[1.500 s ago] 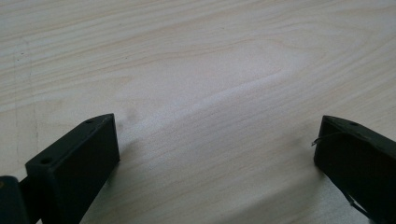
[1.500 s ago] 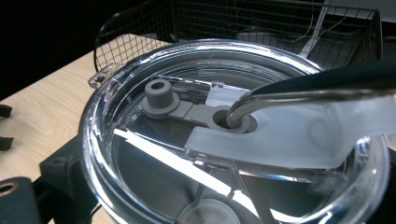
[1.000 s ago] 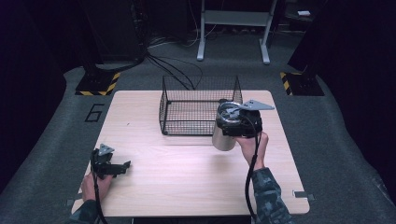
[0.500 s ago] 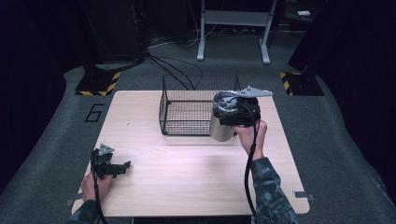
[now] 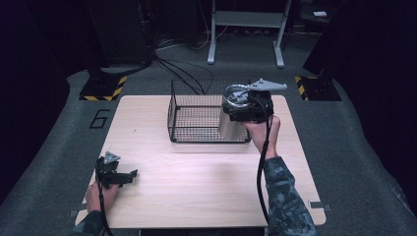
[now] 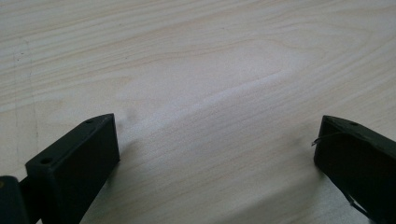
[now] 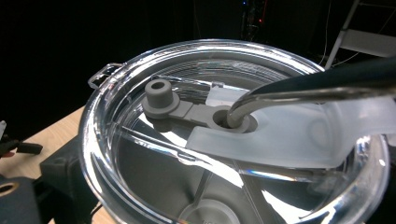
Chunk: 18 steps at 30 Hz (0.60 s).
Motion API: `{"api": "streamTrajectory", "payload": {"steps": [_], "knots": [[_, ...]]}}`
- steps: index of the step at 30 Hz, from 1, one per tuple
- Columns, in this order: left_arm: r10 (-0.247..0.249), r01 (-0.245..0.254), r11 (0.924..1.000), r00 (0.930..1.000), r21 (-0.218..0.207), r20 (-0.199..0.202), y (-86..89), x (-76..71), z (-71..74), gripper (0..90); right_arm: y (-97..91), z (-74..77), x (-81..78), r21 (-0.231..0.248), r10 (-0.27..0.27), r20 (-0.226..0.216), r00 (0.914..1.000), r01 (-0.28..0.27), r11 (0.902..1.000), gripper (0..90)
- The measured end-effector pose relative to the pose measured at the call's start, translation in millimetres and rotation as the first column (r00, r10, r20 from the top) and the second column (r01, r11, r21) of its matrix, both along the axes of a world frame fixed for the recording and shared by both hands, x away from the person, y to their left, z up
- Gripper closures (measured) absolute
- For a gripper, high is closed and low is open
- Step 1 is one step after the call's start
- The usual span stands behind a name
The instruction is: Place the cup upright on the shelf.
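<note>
A steel tumbler [image 5: 229,125] with a clear lid [image 7: 224,135] hangs in the air against the near right corner of a black wire basket [image 5: 196,118], its body level with the basket's right wall and clear of the worktop [image 5: 196,177]. The right gripper [image 5: 244,104] holds it from above and behind, fingers clamped on the rim, one dark finger [image 7: 51,182] visible outside the cup's wall in the right gripper view. That close view looks down through the lid, where a grey stopper [image 7: 159,95] sits on its tab and a bent metal straw [image 7: 303,86] enters the lid's hole. The person's right hand [image 5: 263,132] grips the tool just to the basket's right, a patterned sleeve [image 5: 287,196] running back toward the near edge. Well away from the basket, at the worktop's near left corner, the left gripper [image 5: 129,175] rests low on the pale wood, its two fingers [image 6: 79,158] spread wide apart with bare wood between them. Beyond the basket, cables [image 5: 182,69] trail across the grey floor [image 5: 147,83].
</note>
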<state>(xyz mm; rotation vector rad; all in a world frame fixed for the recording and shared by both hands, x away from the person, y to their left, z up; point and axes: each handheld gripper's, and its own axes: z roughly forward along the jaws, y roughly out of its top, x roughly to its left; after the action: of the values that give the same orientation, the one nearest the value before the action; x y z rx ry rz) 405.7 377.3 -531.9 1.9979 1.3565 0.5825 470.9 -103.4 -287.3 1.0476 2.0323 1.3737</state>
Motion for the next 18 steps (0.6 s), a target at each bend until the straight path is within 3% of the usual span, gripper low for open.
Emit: {"api": "streamTrajectory", "payload": {"steps": [9,10,11,12,18], "knots": [[-0.005,0.005,1.0000,1.0000,0.002,-0.009,0.4,-0.1,0.7,0.0,7.7,12.5,11.7,-0.001,0.001,0.005,1.0000,-0.001,1.0000,3.9],[0.002,-0.002,1.0000,1.0000,-0.001,0.007,-0.2,0.1,-0.5,0.0,8.9,13.3,13.5,-0.001,0.000,0.005,1.0000,0.000,1.0000,3.9],[-0.007,0.007,1.0000,0.9999,0.004,-0.010,0.6,-0.1,0.8,0.0,9.9,14.2,15.8,-0.005,0.003,0.009,1.0000,-0.003,1.0000,3.9],[0.002,-0.002,1.0000,1.0000,0.000,0.005,-0.2,0.1,-0.4,0.0,11.3,14.8,17.6,-0.001,0.001,0.007,1.0000,-0.001,1.0000,3.9],[-0.001,0.001,1.0000,1.0000,-0.001,-0.001,0.0,0.0,0.1,0.0,17.8,17.6,34.0,0.000,-0.007,-0.001,1.0000,0.007,1.0000,3.9]]}}
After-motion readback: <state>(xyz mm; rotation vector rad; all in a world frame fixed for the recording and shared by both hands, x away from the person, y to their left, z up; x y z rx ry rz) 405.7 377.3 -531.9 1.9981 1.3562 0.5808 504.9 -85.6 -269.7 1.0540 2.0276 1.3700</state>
